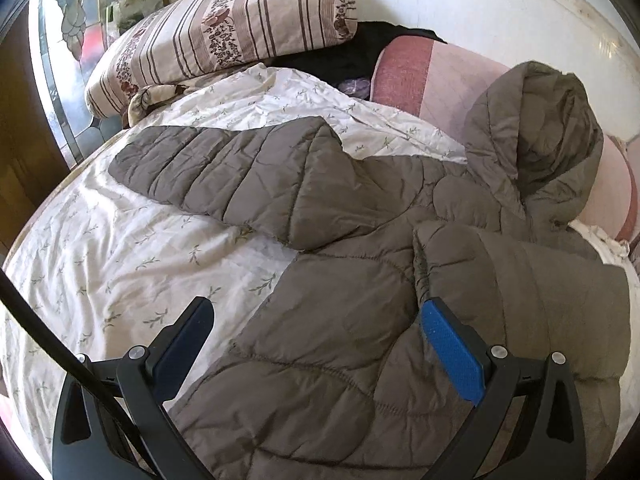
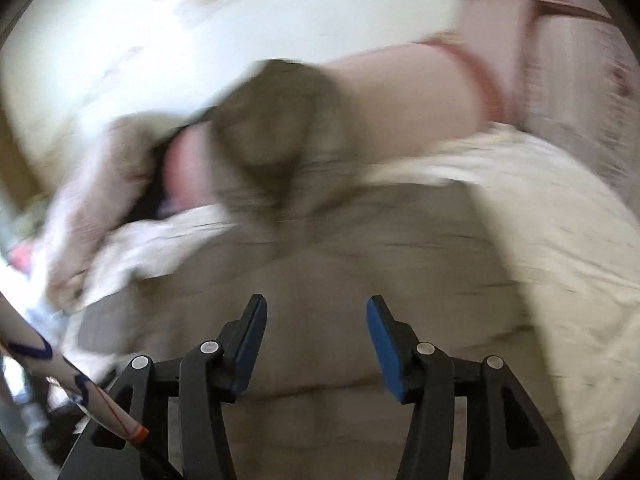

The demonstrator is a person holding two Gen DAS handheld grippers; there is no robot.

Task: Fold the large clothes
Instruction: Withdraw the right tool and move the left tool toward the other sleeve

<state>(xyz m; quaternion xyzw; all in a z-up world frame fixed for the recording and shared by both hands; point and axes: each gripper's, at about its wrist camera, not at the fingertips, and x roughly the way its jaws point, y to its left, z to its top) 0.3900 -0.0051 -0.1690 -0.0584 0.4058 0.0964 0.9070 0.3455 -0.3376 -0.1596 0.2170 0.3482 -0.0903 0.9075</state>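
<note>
A grey-brown quilted hooded jacket [image 1: 352, 280] lies spread on the bed, one sleeve [image 1: 224, 176] stretched out to the left, the other folded across its body on the right, and its hood [image 1: 536, 136] up against a pink cushion. My left gripper [image 1: 316, 312] hovers open above the jacket's lower left part, nothing between its fingers. The right wrist view is badly blurred. In it the jacket [image 2: 320, 264] fills the middle with the hood [image 2: 272, 128] beyond. My right gripper [image 2: 316, 316] stands open over the jacket body, and no cloth shows between its blue pads.
A white bedsheet with a leaf print [image 1: 120, 264] covers the bed. A striped floral pillow [image 1: 216, 32] lies at the far left, dark clothing [image 1: 352, 56] behind it, a pink cushion [image 1: 432, 80] along the white wall. A patterned stick [image 2: 72, 384] crosses the right view's lower left.
</note>
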